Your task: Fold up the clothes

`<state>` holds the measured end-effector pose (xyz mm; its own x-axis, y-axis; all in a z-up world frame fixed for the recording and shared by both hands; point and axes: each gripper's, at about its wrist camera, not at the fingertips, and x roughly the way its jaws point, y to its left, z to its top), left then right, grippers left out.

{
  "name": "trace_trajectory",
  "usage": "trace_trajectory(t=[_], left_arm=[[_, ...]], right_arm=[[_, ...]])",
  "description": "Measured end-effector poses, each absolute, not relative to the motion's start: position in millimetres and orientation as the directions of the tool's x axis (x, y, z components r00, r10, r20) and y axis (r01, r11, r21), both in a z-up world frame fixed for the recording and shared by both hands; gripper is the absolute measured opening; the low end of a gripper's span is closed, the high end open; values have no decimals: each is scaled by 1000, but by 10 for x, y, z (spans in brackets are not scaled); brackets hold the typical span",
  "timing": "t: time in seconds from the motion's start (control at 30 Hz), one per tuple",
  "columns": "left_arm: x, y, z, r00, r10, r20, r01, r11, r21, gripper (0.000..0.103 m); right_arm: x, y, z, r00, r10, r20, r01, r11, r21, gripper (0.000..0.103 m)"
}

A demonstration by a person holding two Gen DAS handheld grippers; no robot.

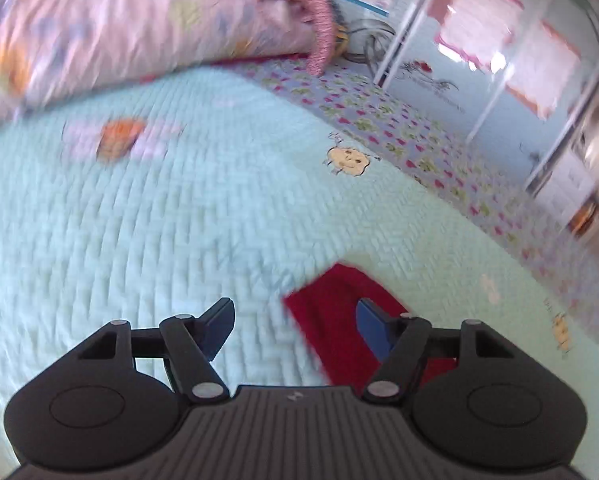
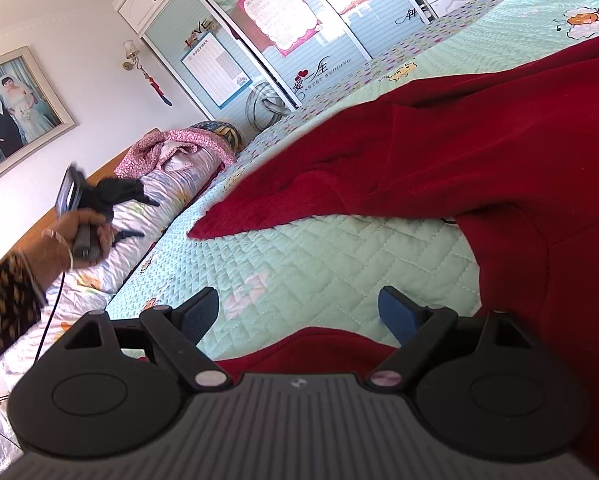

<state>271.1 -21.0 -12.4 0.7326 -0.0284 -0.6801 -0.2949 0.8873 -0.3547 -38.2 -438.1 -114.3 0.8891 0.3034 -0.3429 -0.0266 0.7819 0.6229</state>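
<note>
A dark red garment point(image 2: 479, 140) lies spread over the mint quilted bedspread point(image 2: 319, 256), one sleeve reaching left to a point. My right gripper point(image 2: 299, 300) hovers open above bare quilt, with red cloth to its right and just under its base; nothing sits between the fingers. In the left wrist view, which is motion-blurred, my left gripper point(image 1: 295, 312) is open and empty over the quilt point(image 1: 159, 220), and a corner of the red garment point(image 1: 339, 340) lies beneath its right finger. The right wrist view shows a hand holding the left gripper point(image 2: 145, 218) far off near the pillows.
A rolled floral duvet point(image 1: 99, 32) and a pink blanket point(image 2: 171, 144) lie at the head of the bed. Beyond the bed's flower-print edge point(image 1: 379, 120) stand wardrobe doors point(image 2: 299, 28) and a fan point(image 2: 265, 104). A framed photo point(image 2: 15, 108) hangs on the wall.
</note>
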Motion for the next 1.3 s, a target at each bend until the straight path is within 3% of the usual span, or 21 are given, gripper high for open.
trace_trajectory(t=[0.13,0.47,0.6,0.67,0.7,1.03,1.3], left_arm=[[2647,-238,-438,719,-140,-681,-280,838,-469,70],[2838,-533,-964,742,-358,-566,-234,654,-720,74],[3001,-745,-940,746,-366,-556,-166,707,-688,74],[3075,-864,-955,727,-370,-579,-149,737,-659,50],[3114,-923,-970,715,-372,-592,-144,750,-645,7],[2960,-484,-509,832,-260,-491,-159,736,-658,4],[2781,-423,-689,774,-245,-584,-176,802,-571,4]], right_arm=[[-383,-4374,-1138,890,304,-341,-27,781,624,88],[-373,-4363,-1137,890,301,-343,-26,784,621,88],[-369,-4360,-1140,890,300,-343,-26,784,620,88],[-369,-4359,-1144,890,300,-342,-26,784,620,88],[-368,-4359,-1146,891,300,-342,-26,784,620,88],[-354,-4353,-1136,890,298,-345,-23,786,618,88],[-266,-4220,-925,840,314,-442,-39,848,528,88]])
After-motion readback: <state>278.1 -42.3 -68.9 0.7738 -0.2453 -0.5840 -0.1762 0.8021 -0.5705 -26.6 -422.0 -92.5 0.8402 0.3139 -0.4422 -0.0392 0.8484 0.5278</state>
